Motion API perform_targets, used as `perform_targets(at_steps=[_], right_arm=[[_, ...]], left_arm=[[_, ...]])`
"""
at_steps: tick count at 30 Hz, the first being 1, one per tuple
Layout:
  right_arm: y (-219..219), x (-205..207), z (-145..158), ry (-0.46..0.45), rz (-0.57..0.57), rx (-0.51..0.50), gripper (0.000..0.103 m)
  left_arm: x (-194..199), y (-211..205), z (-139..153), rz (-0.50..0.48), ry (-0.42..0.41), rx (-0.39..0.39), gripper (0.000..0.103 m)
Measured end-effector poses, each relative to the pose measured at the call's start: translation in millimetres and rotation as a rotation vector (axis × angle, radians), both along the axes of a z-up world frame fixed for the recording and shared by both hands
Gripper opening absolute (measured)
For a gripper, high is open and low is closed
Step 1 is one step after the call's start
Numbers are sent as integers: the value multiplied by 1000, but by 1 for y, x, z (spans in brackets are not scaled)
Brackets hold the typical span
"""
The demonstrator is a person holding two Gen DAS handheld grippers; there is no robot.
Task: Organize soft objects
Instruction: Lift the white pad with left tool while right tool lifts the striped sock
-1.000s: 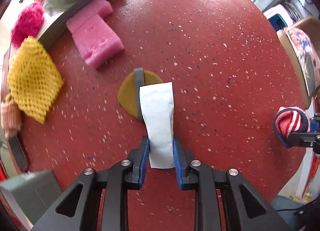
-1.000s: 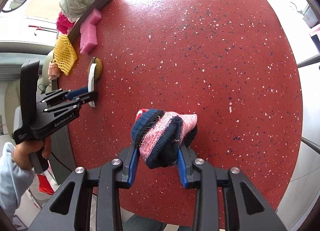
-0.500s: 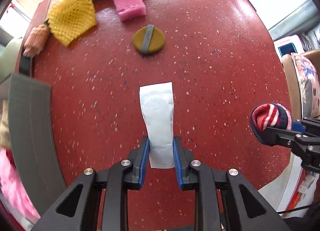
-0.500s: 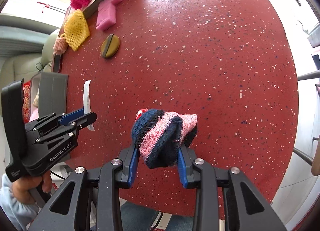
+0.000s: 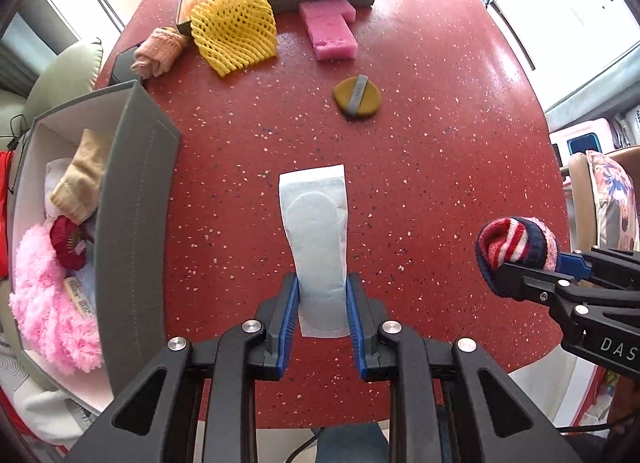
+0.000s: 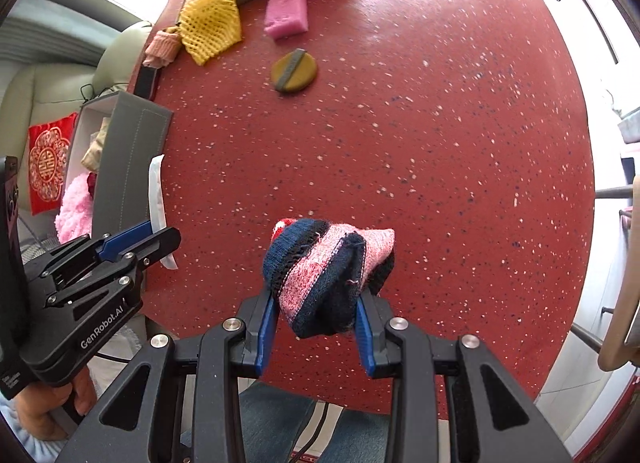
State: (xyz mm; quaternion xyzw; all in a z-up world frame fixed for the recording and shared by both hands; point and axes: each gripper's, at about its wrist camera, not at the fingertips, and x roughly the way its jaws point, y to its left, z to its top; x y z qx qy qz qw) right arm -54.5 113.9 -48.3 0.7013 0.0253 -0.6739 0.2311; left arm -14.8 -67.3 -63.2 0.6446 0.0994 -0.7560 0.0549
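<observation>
Care now lies in swinging the left claw (image 5: 322, 305), clamped narrow on the white pad (image 5: 316, 231) above the red counter (image 5: 440, 143), over the grey box (image 5: 136, 223) before releasing, while the right claw (image 6: 316, 323) grips the striped sock (image 6: 328, 275) nearby.

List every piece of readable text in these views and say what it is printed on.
"GenRobot.AI": white print on the black body of the left gripper, right wrist view.
"DAS", cut off by the frame edge: on the black right gripper, left wrist view.
Small tan label inside the grey storage box: too blurred to read.
</observation>
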Motion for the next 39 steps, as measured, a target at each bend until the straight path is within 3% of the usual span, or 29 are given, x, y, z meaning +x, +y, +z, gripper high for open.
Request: perform_targets(at_steps=[18, 39], right_arm=[[-43, 9, 36, 85, 56, 23, 37], [-72, 13, 53, 127, 127, 22, 37]], left_arm=[[39, -35, 27, 51, 67, 23, 25], [49, -50, 47, 83, 112, 9, 25]])
